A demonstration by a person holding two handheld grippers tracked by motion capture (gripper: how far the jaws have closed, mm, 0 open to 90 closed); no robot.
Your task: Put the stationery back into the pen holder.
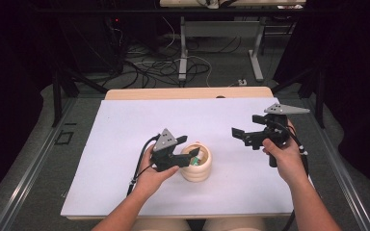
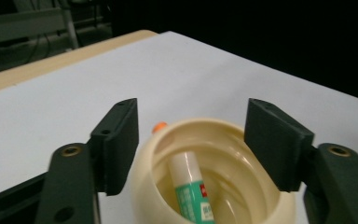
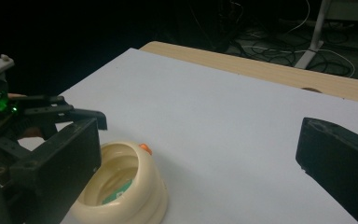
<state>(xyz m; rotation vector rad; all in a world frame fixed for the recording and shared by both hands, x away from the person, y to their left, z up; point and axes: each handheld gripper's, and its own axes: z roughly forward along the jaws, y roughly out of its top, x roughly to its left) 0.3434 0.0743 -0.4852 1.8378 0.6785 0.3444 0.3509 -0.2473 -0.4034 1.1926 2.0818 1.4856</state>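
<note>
A cream ribbed cup (image 1: 198, 171) stands on the white sheet near the table's middle. A glue stick (image 2: 189, 184) with a white cap and a green label leans inside it. My left gripper (image 1: 188, 147) hovers at the cup's left rim, open, its jaws standing either side of the cup mouth without touching the stick. In the left gripper view the left gripper (image 2: 196, 142) looks down into the cup (image 2: 142, 186). My right gripper (image 1: 242, 136) is held open above the sheet to the cup's right, nothing between its jaws. From the right gripper (image 3: 198, 156) the cup (image 3: 140, 191) lies low left.
A small orange bit (image 2: 158, 126) shows at the cup's far rim. The white sheet (image 1: 125, 120) covers a wooden table (image 1: 188, 93). Beyond the far edge are floor cables (image 1: 154, 67) and another table's metal legs (image 1: 256, 53). Dark surroundings flank both sides.
</note>
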